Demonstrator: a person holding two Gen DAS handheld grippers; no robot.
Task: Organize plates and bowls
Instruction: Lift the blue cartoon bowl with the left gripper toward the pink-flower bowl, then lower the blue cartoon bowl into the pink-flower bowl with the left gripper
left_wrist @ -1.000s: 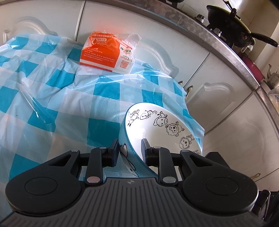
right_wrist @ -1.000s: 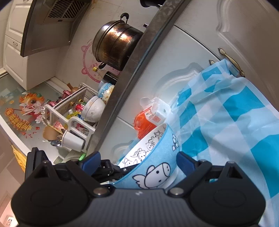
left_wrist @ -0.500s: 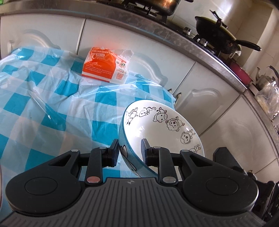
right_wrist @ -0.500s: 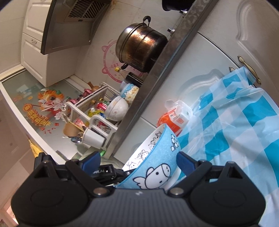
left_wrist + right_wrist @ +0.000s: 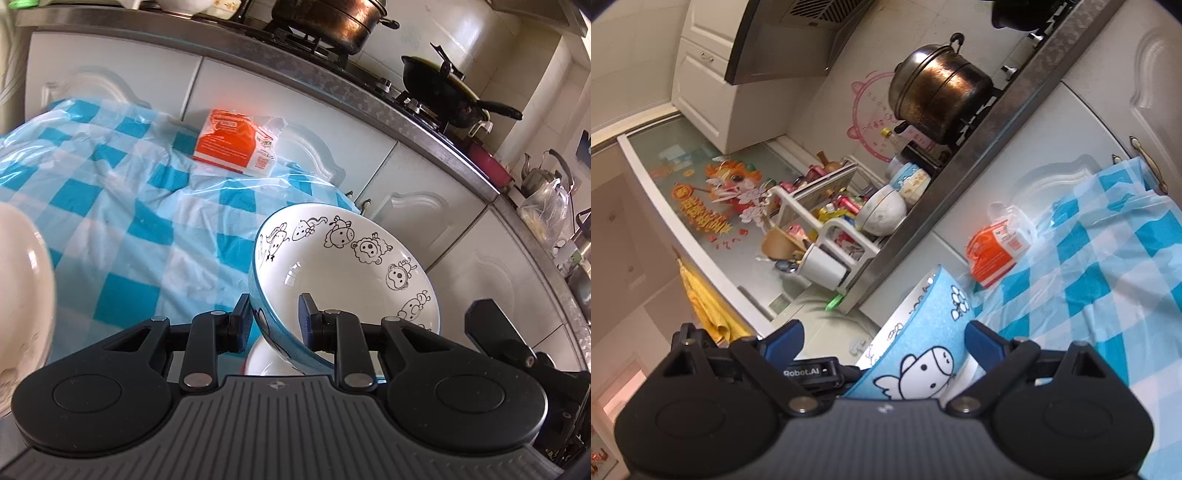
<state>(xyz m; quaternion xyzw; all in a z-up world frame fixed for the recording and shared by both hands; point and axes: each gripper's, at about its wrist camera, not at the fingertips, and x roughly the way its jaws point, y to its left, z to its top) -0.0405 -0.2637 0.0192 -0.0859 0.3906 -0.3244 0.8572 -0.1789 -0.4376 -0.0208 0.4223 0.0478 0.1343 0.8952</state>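
A: Bowl's look and place?
B: The bowl (image 5: 343, 273) is white inside with a ring of black cartoon animals, blue outside with a white winged cow. I hold it tilted above the blue-checked tabletop (image 5: 122, 229).
A: Change since a second ago?
B: The counter with its pot (image 5: 328, 18) has come into view; the orange packet (image 5: 232, 142) sits further off.
A: Claws?
B: My left claw (image 5: 275, 319) pinches the bowl's rim, one pad inside, one outside. My right claw (image 5: 882, 341) stands wide, touching nothing.

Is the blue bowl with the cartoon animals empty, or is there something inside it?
Empty. The left wrist view shows the bowl's bare, glossy white inside, with only drawings near the rim.
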